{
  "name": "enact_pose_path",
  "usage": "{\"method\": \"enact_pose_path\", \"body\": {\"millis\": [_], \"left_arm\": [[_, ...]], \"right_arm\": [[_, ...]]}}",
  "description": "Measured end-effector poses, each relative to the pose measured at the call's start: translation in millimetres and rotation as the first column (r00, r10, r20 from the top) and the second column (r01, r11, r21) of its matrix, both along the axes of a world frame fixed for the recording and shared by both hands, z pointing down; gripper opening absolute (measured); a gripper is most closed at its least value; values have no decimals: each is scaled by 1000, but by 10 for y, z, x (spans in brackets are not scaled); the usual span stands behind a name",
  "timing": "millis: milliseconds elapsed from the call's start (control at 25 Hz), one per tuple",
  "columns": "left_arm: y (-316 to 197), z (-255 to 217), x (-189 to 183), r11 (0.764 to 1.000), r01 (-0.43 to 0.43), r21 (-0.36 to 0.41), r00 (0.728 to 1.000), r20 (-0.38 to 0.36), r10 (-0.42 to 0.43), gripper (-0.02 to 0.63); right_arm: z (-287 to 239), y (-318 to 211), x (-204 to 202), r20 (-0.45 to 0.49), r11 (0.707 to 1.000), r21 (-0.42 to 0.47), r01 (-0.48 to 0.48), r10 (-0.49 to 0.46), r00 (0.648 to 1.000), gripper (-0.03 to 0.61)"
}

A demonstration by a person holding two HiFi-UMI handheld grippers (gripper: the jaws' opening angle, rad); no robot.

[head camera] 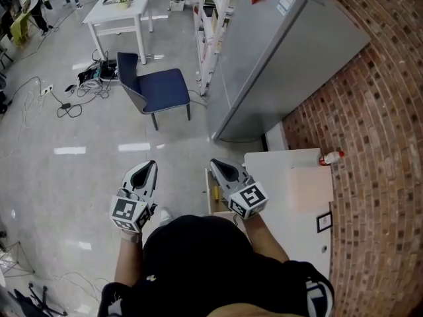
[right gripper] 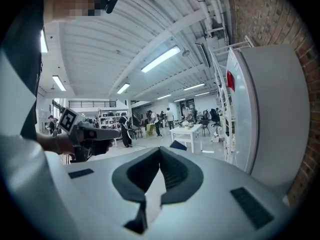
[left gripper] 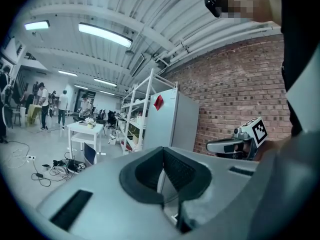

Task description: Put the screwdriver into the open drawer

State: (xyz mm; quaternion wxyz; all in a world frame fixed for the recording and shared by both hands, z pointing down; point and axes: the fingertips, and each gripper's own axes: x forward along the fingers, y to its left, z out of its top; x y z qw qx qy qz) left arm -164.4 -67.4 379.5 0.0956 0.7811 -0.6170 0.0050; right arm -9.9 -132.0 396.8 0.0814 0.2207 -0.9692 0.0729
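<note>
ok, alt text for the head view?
Seen from above, a person holds the left gripper and the right gripper, both shut and empty; the right one hangs over an open drawer of a white desk by a brick wall. No screwdriver shows. A blue chair and grey fridge stand beyond.

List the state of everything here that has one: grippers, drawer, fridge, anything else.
left gripper: jaws together, nothing between them.
right gripper: jaws together, nothing between them.
drawer: open, partly hidden behind the right gripper.
screwdriver: not visible in any view.
fridge: door shut.
bottle: seems to lie on its side on the white cabinet, red cap on.
chair: upright, unoccupied.
</note>
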Motion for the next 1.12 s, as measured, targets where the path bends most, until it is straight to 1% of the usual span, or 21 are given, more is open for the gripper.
{"method": "enact_pose_path", "body": {"millis": [200, 520, 960, 1120], "left_arm": [[69, -24, 64, 1000, -25, 4, 1000, 8, 25, 5], [179, 8, 136, 999, -46, -7, 999, 17, 46, 5], [262, 47, 255, 996, -80, -26, 997, 23, 80, 5], [308, 82, 277, 996, -80, -37, 997, 20, 81, 5]], "right_arm": [[-34, 124, 16, 8, 1000, 15, -7, 7, 1000, 11], [18, 289, 38, -1, 1000, 3, -7, 7, 1000, 11], [67, 365, 264, -6, 998, -19, -68, 68, 998, 11], [90, 410, 302, -11, 997, -26, -72, 72, 997, 11]]}}
